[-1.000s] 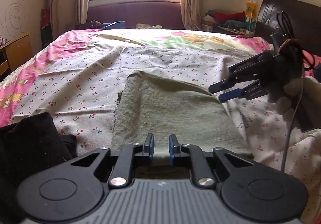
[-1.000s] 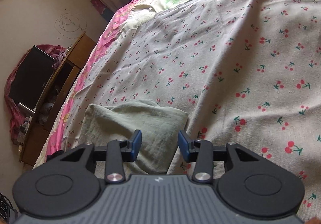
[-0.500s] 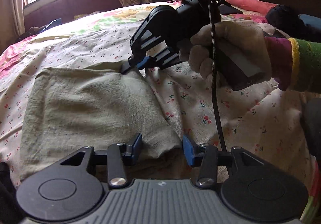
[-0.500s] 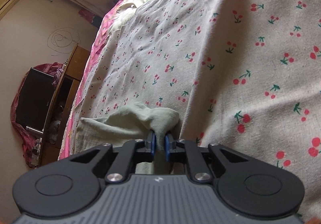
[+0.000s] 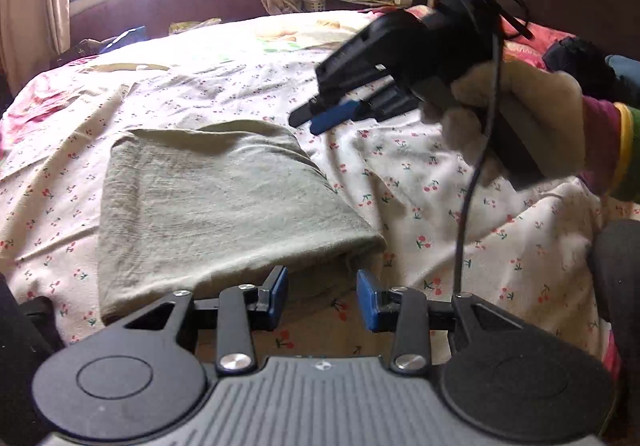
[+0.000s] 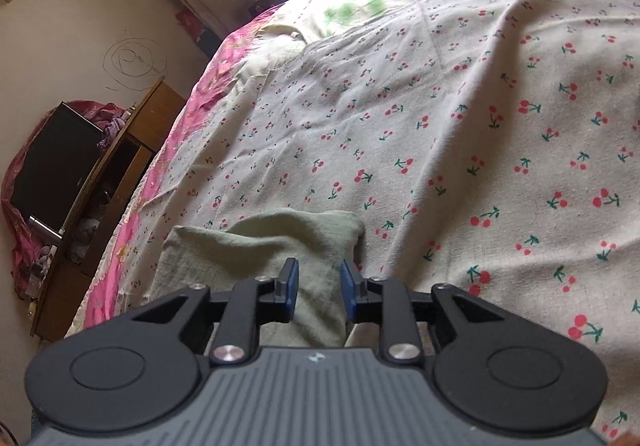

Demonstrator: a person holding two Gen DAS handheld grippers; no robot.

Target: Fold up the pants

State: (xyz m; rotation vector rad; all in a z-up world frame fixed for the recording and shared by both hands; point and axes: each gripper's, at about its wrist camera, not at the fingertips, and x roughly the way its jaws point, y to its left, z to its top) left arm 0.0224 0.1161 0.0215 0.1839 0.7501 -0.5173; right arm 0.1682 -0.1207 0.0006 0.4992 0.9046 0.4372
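Right gripper (image 6: 319, 283) released, folded pants (image 5: 224, 206) beneath both tongs

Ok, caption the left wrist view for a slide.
Left claw open at the folded green pants on the cherry-print bedsheet, right claw above.

no readable text, label or number anywhere.

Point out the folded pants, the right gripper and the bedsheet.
folded pants (image 5: 216, 202), left wrist view, middle of top layer.
right gripper (image 5: 324, 118), left wrist view, between fingertips.
bedsheet (image 6: 460, 134), right wrist view, bare cherry-print cloth.
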